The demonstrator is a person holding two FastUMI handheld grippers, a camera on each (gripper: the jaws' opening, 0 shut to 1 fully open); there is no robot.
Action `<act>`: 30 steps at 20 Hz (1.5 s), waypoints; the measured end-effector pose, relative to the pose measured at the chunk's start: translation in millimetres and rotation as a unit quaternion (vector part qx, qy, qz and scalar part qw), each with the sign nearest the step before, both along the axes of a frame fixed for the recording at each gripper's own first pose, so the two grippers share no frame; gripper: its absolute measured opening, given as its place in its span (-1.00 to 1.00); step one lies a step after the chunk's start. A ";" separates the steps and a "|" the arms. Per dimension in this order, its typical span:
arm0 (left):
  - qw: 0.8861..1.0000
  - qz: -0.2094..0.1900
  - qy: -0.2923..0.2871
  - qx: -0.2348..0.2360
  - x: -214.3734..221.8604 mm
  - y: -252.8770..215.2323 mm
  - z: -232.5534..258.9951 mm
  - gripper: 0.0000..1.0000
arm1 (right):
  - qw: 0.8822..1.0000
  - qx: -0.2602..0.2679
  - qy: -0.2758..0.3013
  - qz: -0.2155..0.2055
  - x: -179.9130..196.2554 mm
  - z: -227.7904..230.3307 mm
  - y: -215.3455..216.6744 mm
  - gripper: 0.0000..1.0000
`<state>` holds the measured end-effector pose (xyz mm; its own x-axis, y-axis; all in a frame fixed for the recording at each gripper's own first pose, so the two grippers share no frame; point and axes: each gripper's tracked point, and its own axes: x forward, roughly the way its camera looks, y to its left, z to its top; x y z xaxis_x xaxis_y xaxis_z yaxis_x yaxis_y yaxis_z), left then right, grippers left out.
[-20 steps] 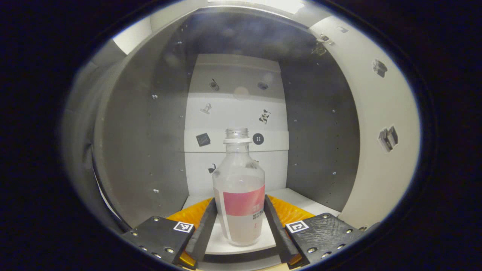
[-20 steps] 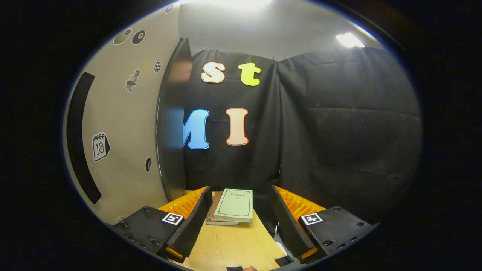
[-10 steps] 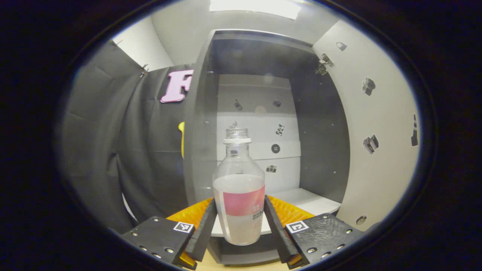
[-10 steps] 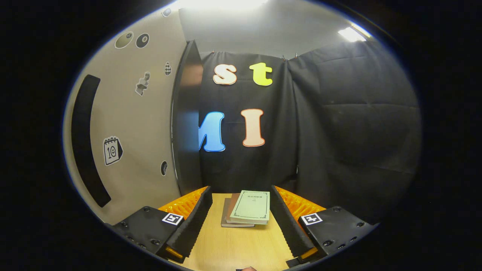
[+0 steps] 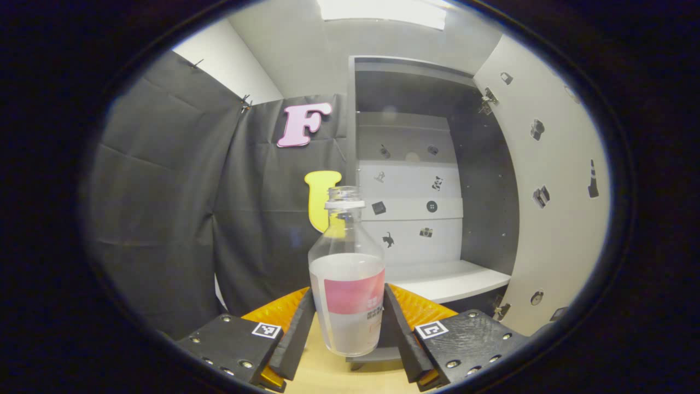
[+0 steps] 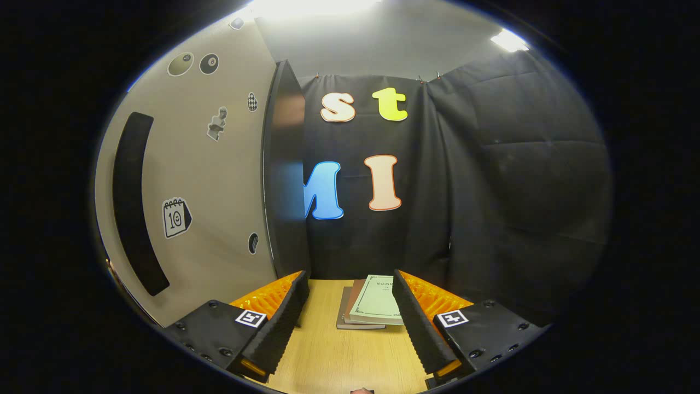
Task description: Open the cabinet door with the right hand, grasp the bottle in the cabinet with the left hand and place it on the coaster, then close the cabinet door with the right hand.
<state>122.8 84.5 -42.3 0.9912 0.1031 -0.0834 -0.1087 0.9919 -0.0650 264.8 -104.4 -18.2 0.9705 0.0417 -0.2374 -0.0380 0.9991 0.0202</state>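
Stacked books [image 6: 372,303] on wooden table [image 6: 328,350], black cloth wall [image 6: 492,191]

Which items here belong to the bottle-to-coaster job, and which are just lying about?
Job:
- bottle, clamped in the left gripper
- cabinet
- open cabinet door
- right gripper, open and holding nothing

Lying about:
- stacked books on the table

The left gripper view looks from just outside into the open cabinet [image 5: 432,219], while the right gripper view faces the door's [image 6: 213,180] outer face close by, both sharing that door and the tabletop [image 6: 333,350].
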 end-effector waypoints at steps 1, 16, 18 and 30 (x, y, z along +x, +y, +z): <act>1.000 0.006 0.003 -0.001 -6.8 3.4 -5.1 0.43 | 1.000 -0.001 0.001 0.002 -1.2 -1.8 -0.8 0.94; 0.997 0.045 0.043 -0.053 -103.6 25.6 -126.3 0.47 | 1.000 0.006 0.026 -0.007 -32.1 -32.1 -11.8 0.95; 0.995 0.052 0.053 -0.061 -112.7 29.5 -145.2 0.43 | 0.999 0.003 0.030 -0.010 -38.8 -34.8 -12.9 0.95; 0.983 0.081 0.145 -0.075 -135.8 29.7 -265.2 0.43 | 0.998 -0.015 0.054 -0.027 -59.3 -48.1 -23.5 0.94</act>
